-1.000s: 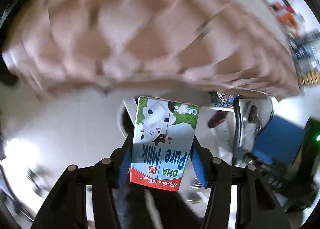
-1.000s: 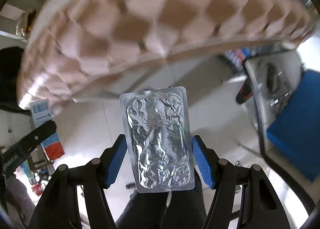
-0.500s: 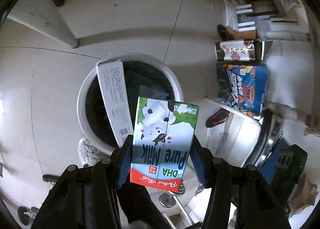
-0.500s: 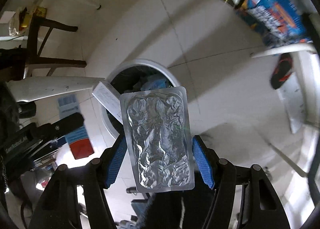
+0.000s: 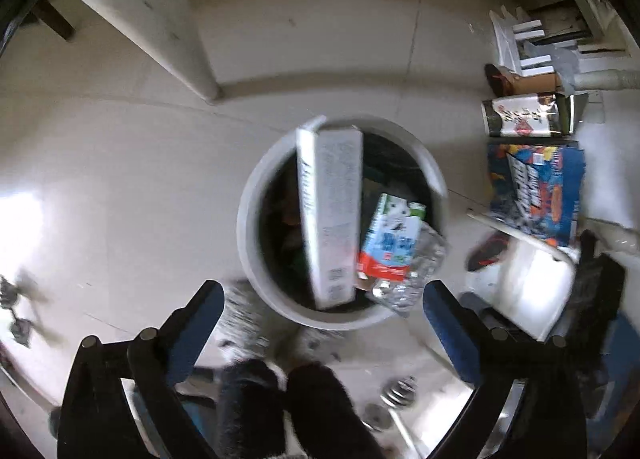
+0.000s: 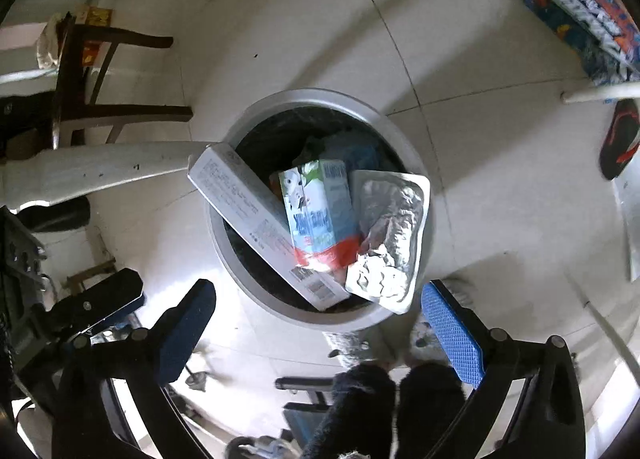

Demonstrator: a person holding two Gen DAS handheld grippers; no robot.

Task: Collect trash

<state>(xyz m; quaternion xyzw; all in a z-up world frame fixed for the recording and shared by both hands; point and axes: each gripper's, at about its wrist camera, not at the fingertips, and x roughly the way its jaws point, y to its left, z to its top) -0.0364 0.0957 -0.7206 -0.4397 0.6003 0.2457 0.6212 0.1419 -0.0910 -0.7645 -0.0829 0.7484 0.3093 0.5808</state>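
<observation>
Both pieces of trash have left the grippers since the earlier frames, when the carton sat clamped in the left one and the foil pack in the right. Now the blue-and-white milk carton with a red base [image 6: 318,215] lies inside the round white waste bin [image 6: 236,271], tilted, with its red end toward the near rim. Just beside it, on the right in the right wrist view, the crumpled silver foil blister pack [image 6: 390,235] rests against the bin's inner wall, its lower corner overlapping the rim. A long white cardboard box with grey print [image 6: 260,219] leans across the bin on the carton's other side, one end poking above the rim.

Above the bin, the left gripper [image 5: 320,299] is opening, its blue-padded jaws spread wide with nothing between them. So is the right gripper [image 6: 318,299], equally wide and gripping nothing. The bin stands on a pale tiled floor [image 6: 480,99]; a dark wooden chair [image 6: 80,99] stands off to one side, and colourful printed boxes [image 5: 536,187] lie well apart on the other.
</observation>
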